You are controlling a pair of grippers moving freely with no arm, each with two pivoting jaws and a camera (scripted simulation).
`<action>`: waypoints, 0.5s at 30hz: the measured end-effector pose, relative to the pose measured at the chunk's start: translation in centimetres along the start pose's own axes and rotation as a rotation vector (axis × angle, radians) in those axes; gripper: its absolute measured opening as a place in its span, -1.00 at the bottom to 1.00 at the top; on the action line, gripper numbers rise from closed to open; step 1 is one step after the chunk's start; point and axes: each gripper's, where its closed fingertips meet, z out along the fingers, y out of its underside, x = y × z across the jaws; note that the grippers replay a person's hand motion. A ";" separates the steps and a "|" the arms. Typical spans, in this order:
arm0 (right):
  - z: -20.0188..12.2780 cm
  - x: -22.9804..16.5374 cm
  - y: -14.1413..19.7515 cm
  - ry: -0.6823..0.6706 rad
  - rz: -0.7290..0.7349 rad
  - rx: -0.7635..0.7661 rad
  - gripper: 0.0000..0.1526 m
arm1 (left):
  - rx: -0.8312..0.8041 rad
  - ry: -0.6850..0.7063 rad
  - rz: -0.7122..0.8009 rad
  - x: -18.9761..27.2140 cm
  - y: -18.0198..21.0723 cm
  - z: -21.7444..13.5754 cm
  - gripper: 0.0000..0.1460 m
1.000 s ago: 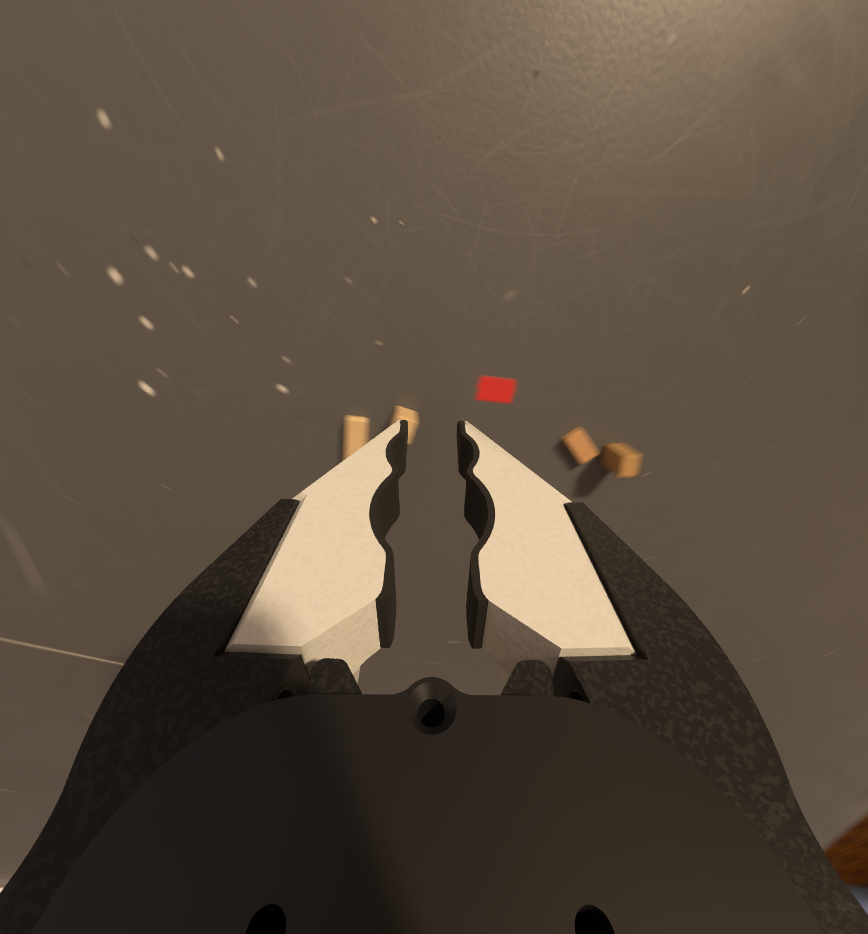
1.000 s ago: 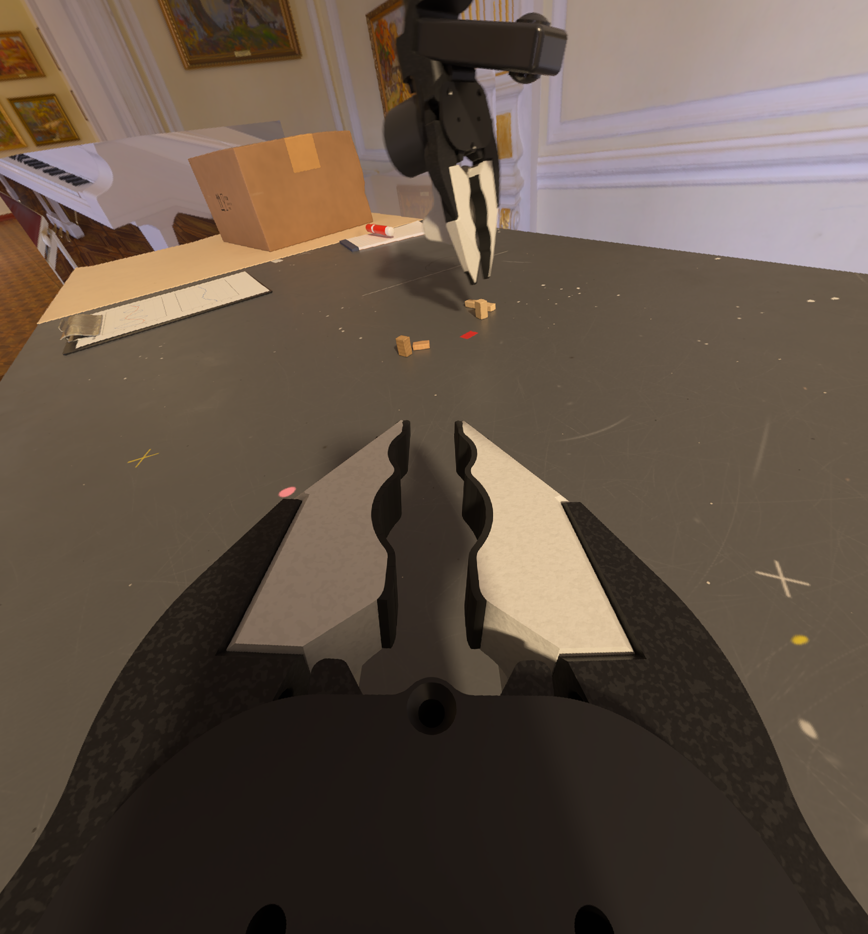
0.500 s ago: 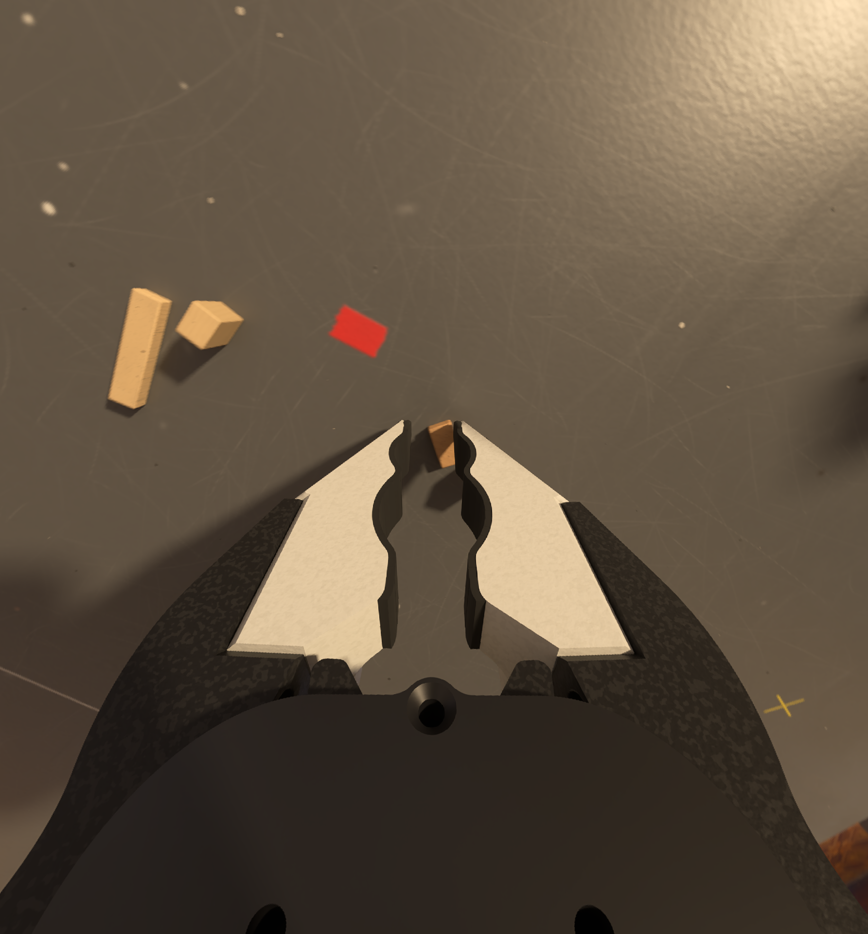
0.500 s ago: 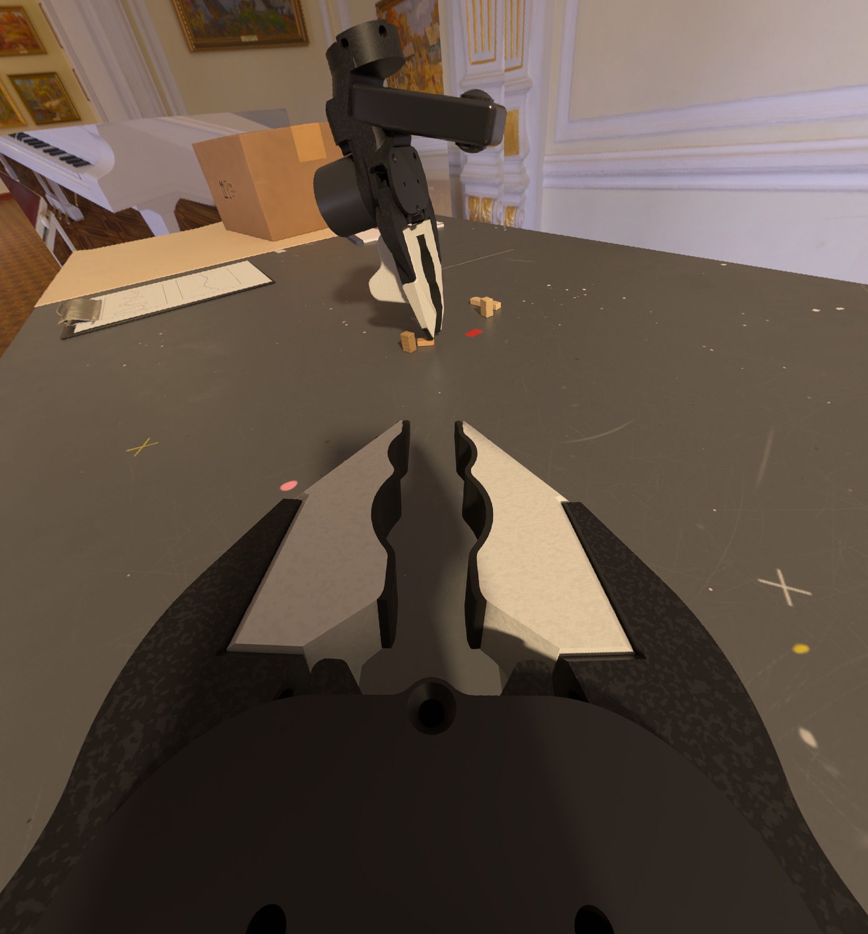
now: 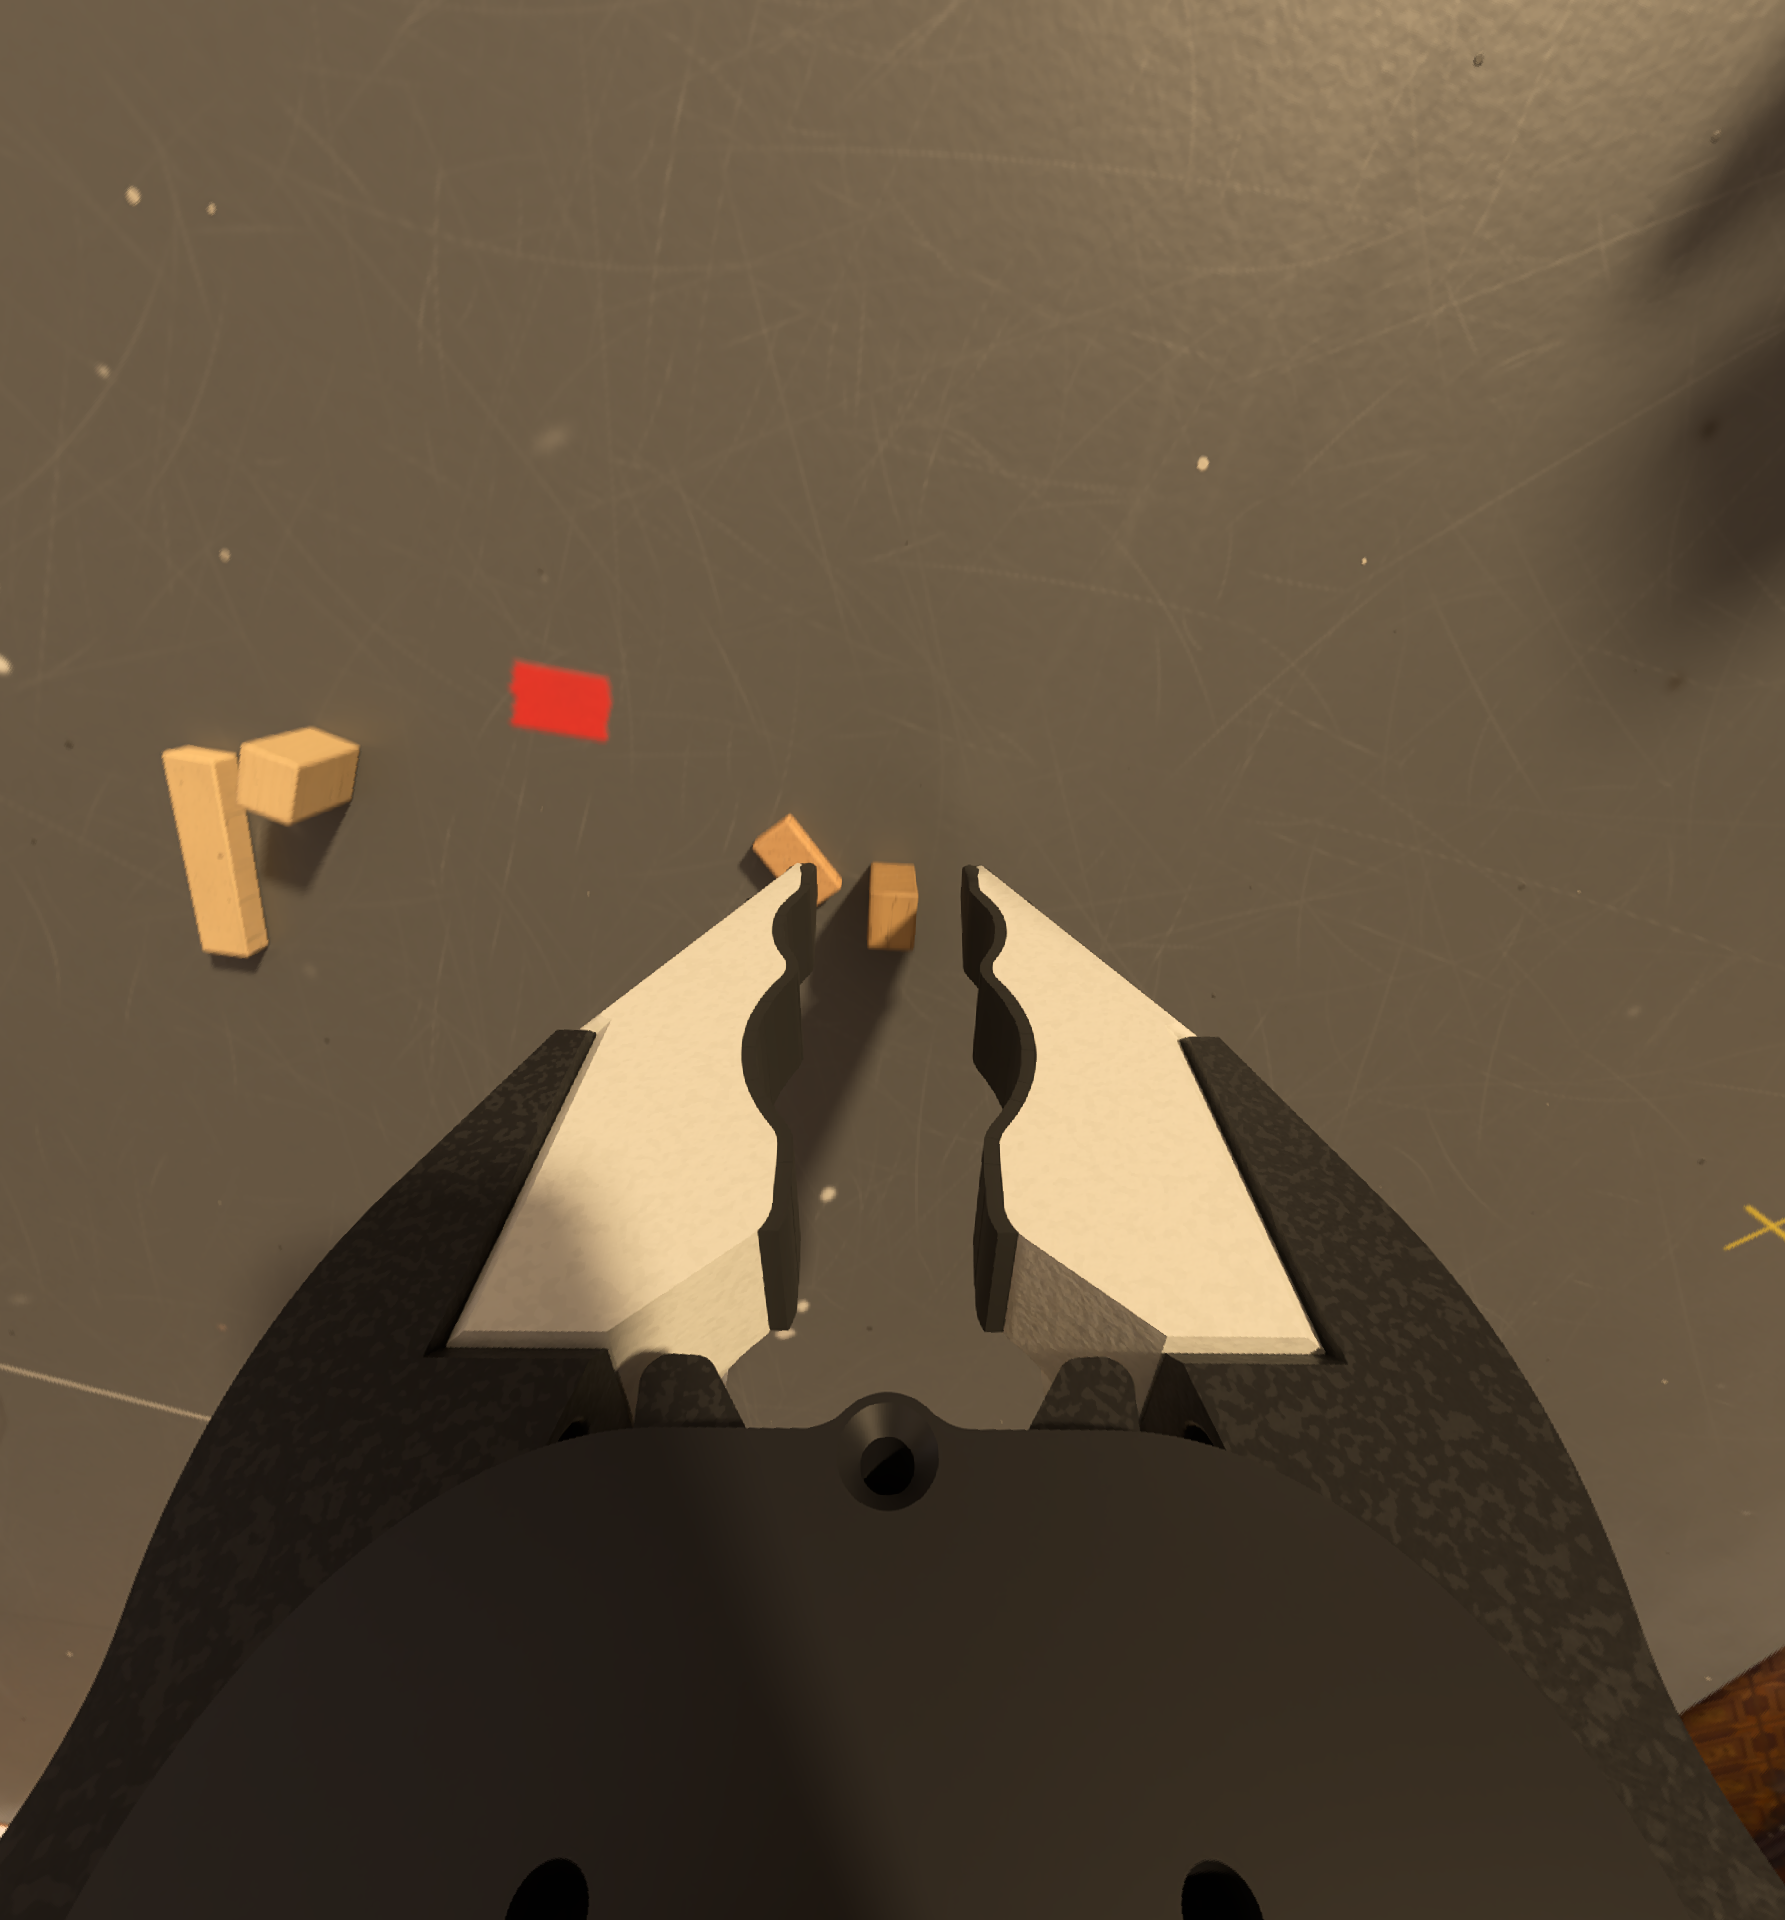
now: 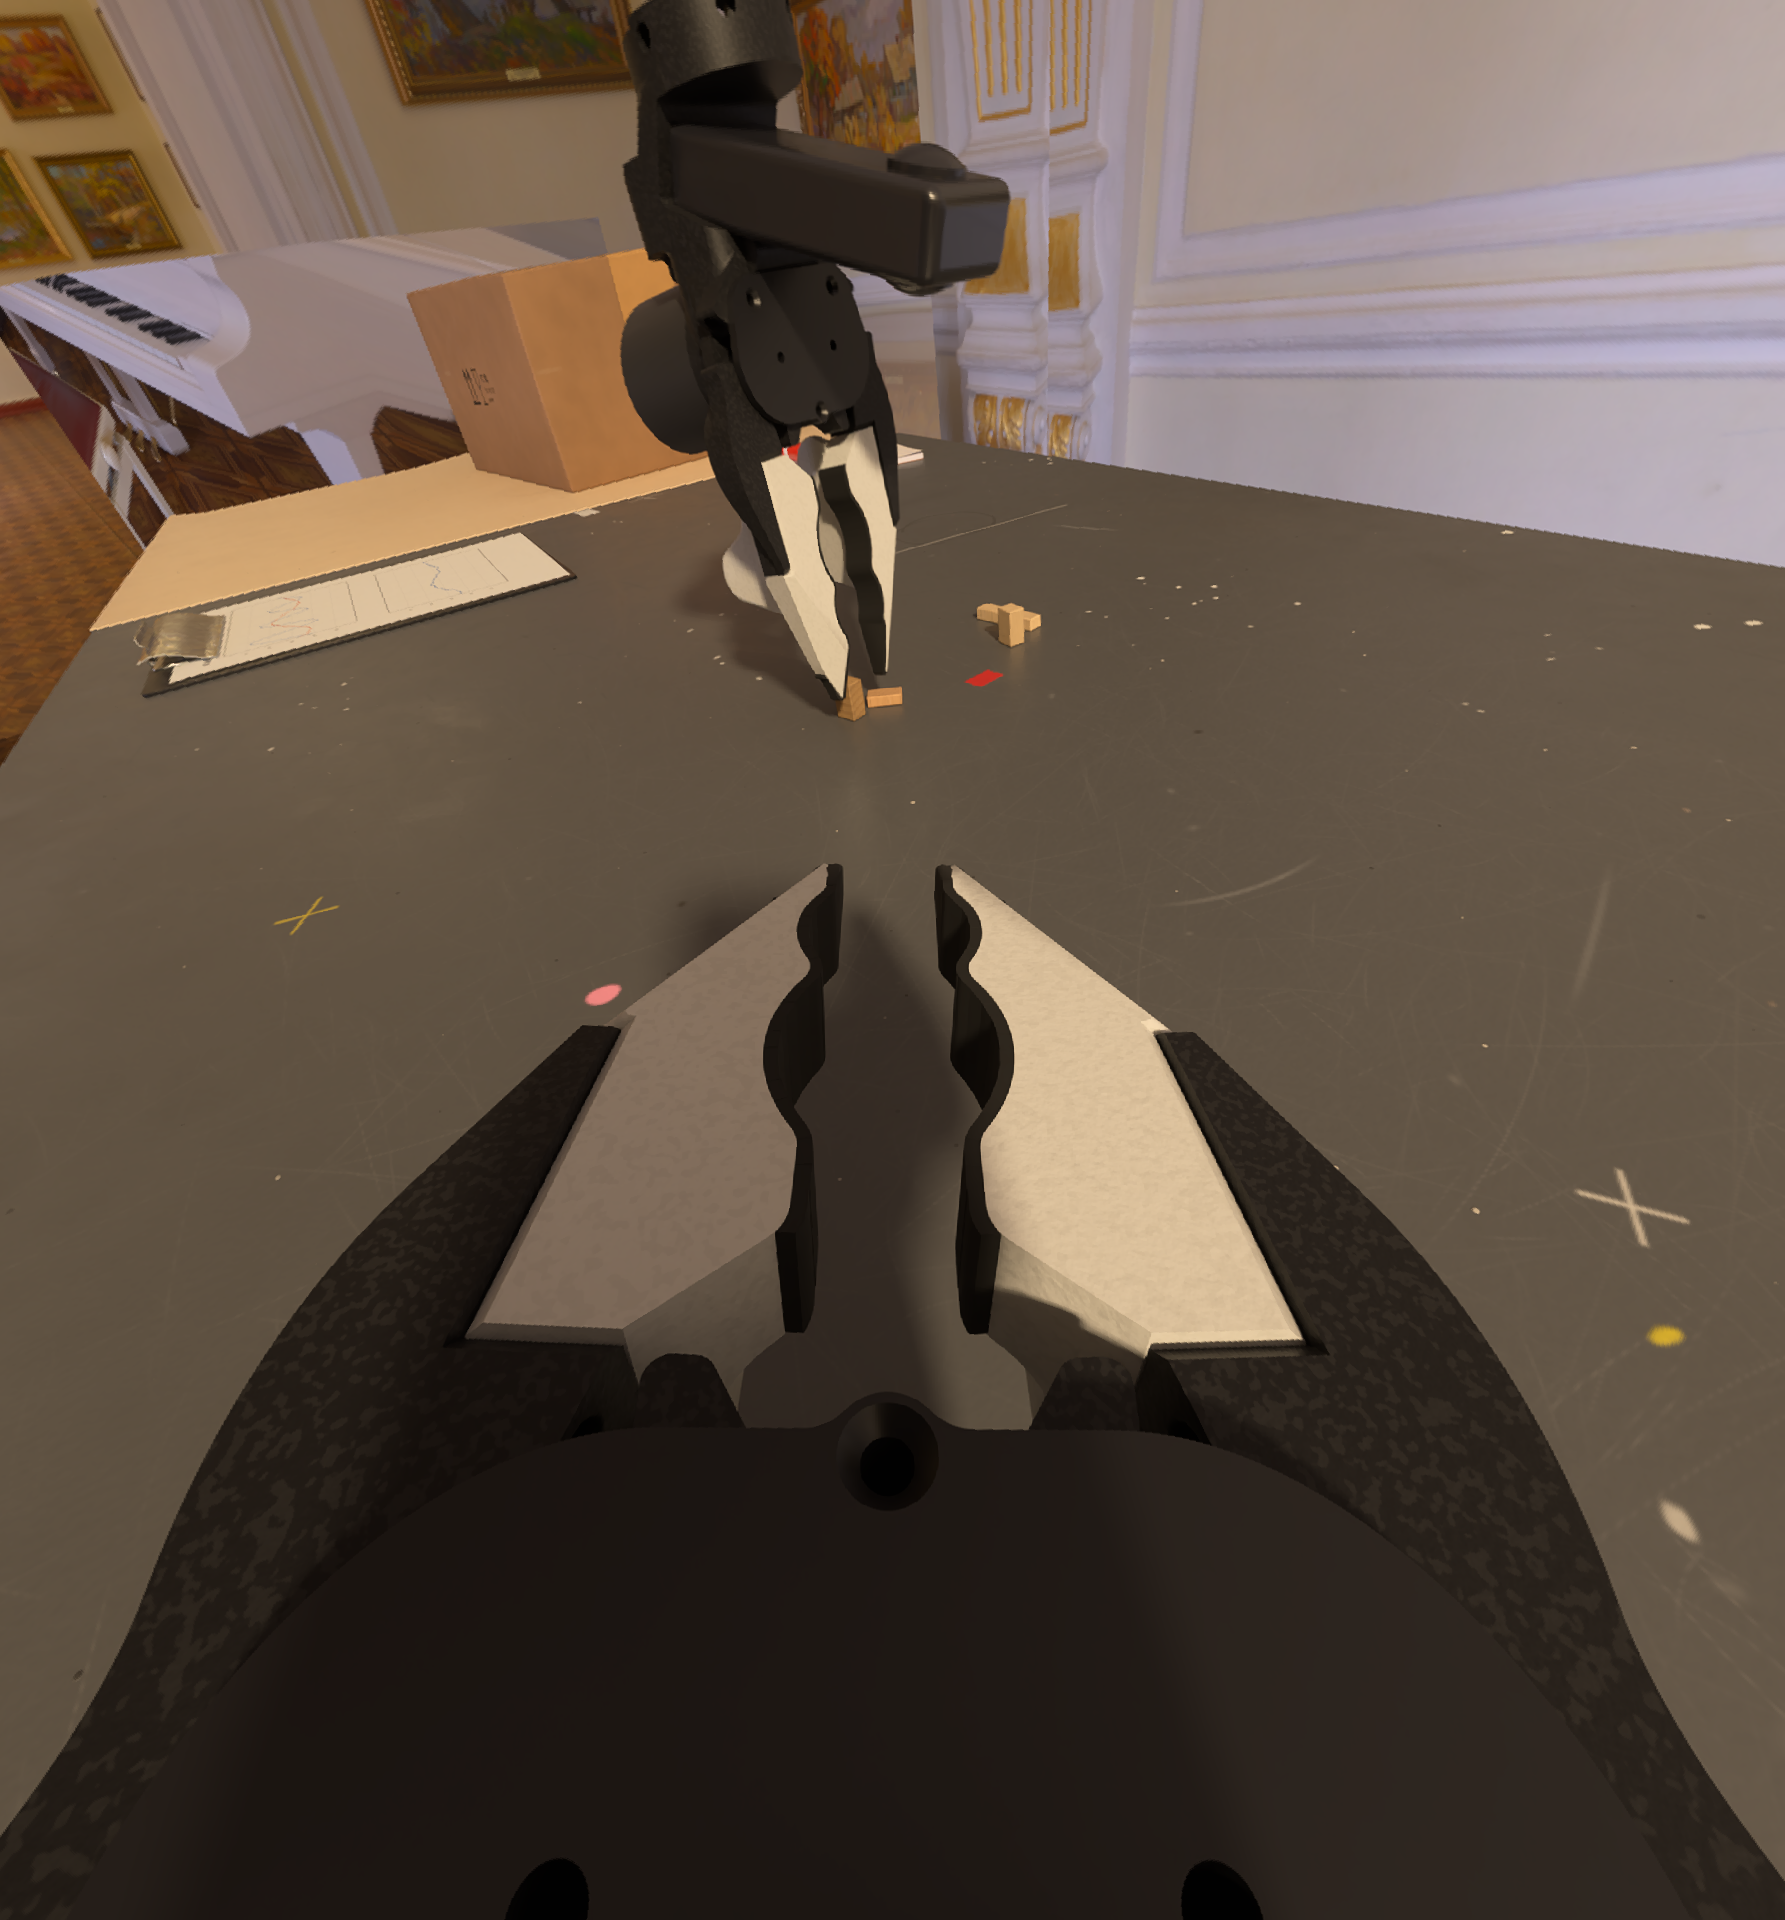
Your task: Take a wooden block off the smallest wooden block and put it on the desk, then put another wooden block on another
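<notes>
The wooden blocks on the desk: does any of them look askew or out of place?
Nothing looks damaged. The small block stands on end between the open left gripper fingers; another lies tilted beside one fingertip. The long block and cube sit apart.

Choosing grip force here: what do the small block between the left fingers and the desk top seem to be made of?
Small block: likely unfinished light wood, tan and matte with faint grain, sharp-edged. Desk: a hard dark grey top with a slight sheen, fine scratches and pale specks; perhaps laminate or painted board, hard to say. The left gripper is open around the block.
</notes>
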 end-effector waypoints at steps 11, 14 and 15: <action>0.1 0.0 0.1 -0.002 0.001 -0.007 -0.77 | -0.071 -0.035 0.071 0.2 1.7 0.2 -0.88; 0.1 0.0 0.1 -0.002 0.004 -0.005 -0.77 | -0.075 -0.052 0.095 0.2 1.7 -0.5 -0.88; 0.1 0.0 0.1 -0.002 0.004 -0.006 -0.77 | -0.070 -0.062 0.104 0.0 1.6 -1.1 -0.88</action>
